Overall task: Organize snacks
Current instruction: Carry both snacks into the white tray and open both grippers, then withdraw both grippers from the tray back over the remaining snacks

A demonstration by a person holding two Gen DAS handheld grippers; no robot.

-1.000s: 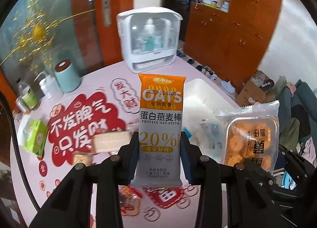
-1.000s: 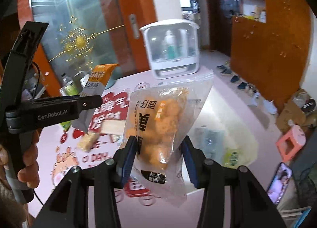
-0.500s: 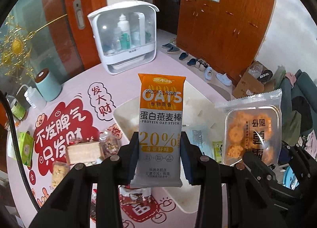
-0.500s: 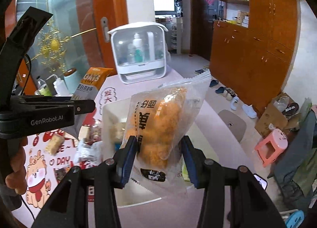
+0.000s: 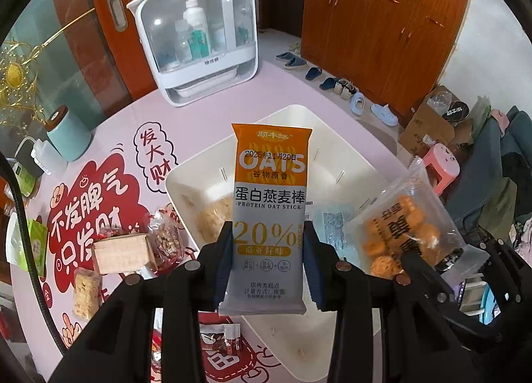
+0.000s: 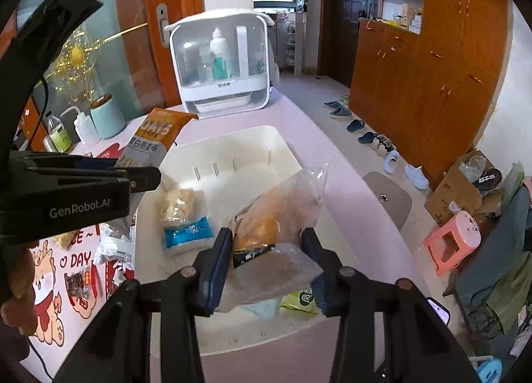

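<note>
black grippers (image 5: 268, 263), blue pads (image 6: 217, 270), silver screws

Glossy foil oat bar wrapper (image 5: 269, 216), clear crinkly plastic snack bag (image 6: 282, 216), smooth matt white plastic bin (image 6: 232, 146), glossy wood cabinets (image 6: 432, 67)

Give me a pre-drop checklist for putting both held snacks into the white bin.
1. Left gripper holds the oat bar firmly: ok, pads press both its sides.
2. Right gripper holds the cookie bag: ok, the bag sits between the pads; the jaws have just been closing further.
3. White bin under both snacks: ok, it lies below them in both views.
4. Free room in the bin: ok, bare floor at its far end; a few packets at the near end.
5. Grippers clear of each other: ok, side by side, apart.
6. Height above the bin floor: cannot tell.
</note>
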